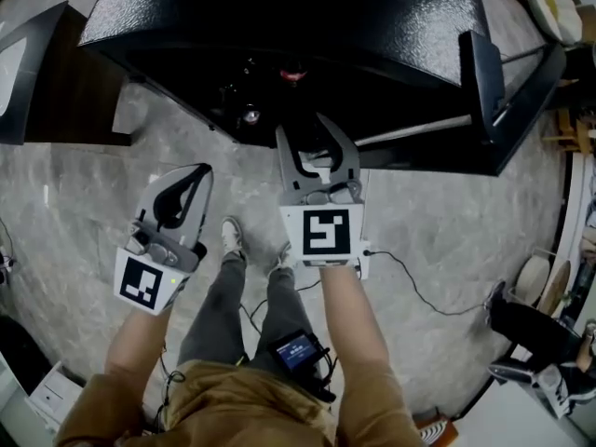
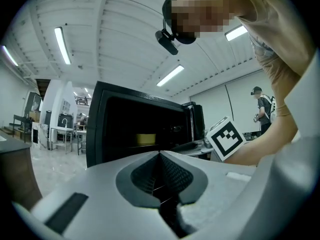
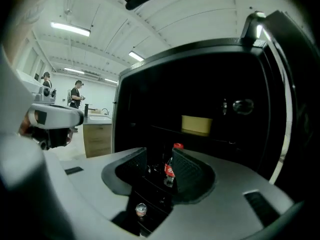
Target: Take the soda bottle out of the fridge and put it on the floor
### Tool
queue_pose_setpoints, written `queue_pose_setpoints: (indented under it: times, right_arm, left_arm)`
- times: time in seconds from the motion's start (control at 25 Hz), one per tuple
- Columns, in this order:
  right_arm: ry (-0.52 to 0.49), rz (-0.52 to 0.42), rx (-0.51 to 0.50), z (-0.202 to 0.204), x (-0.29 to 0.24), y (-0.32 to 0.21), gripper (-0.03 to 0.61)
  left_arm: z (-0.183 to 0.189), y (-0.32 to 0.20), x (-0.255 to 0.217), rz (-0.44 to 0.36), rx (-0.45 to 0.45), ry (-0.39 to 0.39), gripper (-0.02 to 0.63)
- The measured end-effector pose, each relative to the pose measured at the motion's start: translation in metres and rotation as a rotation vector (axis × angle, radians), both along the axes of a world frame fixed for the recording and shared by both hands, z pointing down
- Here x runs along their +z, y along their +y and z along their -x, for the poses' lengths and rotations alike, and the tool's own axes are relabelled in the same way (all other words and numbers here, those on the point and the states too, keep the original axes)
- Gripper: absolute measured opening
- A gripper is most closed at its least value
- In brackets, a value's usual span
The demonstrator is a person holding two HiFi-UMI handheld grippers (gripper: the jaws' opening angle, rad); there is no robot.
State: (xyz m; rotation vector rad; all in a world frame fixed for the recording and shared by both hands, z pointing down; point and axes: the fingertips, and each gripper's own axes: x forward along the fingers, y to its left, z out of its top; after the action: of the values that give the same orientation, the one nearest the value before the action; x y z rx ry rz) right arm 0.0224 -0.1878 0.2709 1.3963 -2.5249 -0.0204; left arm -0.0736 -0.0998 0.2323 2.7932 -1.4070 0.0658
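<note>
In the head view both bare forearms reach forward from the bottom of the frame. The left forearm [image 1: 135, 343] carries the left gripper [image 1: 200, 171], which points toward one o'clock; its jaws are pressed together, their tips meeting in a closed line. The right forearm [image 1: 358, 343] carries the right gripper [image 1: 301, 125], pointing toward twelve o'clock with its jaws apart. The left gripper sits at about eight o'clock from the right one, well apart.

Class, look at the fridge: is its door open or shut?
Open. The door stands swung aside, and the right gripper view looks into the fridge at the soda bottle.
</note>
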Motion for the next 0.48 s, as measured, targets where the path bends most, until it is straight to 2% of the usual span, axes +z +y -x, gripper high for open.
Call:
queue_pose_setpoints:
  times: [0.16,0.48]
  right_arm:
    - [0.012,-0.003,0.020,0.004,0.021,-0.029,0.151]
    - [-0.002,0.015,0.068,0.009,0.054,-0.071,0.242]
  left_arm:
    - [0.000,-0.011,0.019,0.005,0.011,0.002,0.002]
    - [0.010,-0.045,0.044,0.008,0.017,0.008,0.002]
